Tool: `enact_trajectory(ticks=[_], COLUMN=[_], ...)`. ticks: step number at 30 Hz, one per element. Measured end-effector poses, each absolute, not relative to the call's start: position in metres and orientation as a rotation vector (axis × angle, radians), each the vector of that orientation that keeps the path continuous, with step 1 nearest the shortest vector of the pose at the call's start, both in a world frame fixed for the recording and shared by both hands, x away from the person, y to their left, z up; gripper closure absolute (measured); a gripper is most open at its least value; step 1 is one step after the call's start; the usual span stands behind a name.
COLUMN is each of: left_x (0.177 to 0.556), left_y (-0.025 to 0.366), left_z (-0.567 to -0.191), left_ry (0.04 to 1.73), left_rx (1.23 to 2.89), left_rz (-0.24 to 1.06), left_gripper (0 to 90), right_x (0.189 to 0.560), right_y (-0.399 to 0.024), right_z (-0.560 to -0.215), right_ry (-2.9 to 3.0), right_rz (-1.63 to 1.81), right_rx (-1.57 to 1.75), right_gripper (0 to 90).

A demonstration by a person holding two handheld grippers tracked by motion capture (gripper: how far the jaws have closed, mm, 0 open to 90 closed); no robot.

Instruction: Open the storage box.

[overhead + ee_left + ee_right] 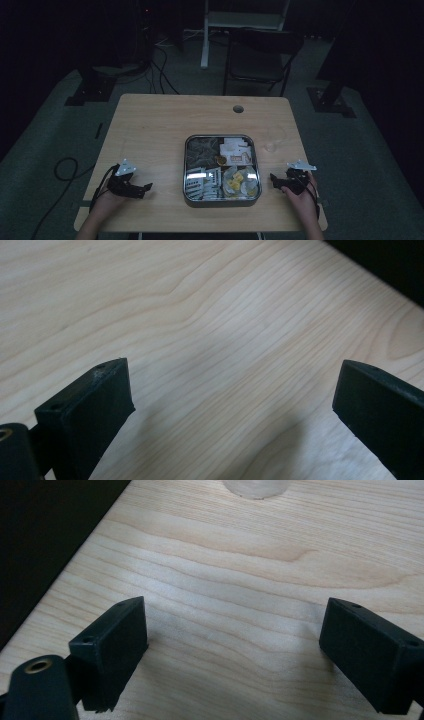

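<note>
A square metal tray (187,165) sits at the middle front of the wooden table (155,125), divided into compartments holding dark leafy food, white pieces, yellow pieces and small packets. My left gripper (145,188) rests on the table to the tray's left, held by a hand, jaws wide apart over bare wood (230,385). My right gripper (274,180) rests to the tray's right, also open over bare wood (235,625), nothing between its fingers (112,645).
A small clear round object (270,146) (256,487) lies on the table right of the tray. A round cable hole (238,108) is near the far edge. A dark chair (260,55) stands beyond the table. Cables lie on the floor at left.
</note>
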State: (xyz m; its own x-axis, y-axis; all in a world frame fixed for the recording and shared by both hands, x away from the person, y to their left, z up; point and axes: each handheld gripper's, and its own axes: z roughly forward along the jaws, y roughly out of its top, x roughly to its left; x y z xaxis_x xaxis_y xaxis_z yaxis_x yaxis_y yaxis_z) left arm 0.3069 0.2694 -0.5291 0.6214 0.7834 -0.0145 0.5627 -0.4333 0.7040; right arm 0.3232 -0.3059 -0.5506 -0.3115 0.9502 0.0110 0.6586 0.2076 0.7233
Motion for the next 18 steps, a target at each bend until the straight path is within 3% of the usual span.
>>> enact_trajectory(ticks=[18], left_x=[0.315], left_y=[0.231], left_z=[-0.502], left_ry=[0.859], left_rx=[2.162], left_rz=[0.371], left_gripper=[3.1], right_x=[0.323], right_y=[-0.306], right_z=[-0.551], right_ry=[2.049], right_rz=[0.886], right_rx=[1.491], right_gripper=[11.3])
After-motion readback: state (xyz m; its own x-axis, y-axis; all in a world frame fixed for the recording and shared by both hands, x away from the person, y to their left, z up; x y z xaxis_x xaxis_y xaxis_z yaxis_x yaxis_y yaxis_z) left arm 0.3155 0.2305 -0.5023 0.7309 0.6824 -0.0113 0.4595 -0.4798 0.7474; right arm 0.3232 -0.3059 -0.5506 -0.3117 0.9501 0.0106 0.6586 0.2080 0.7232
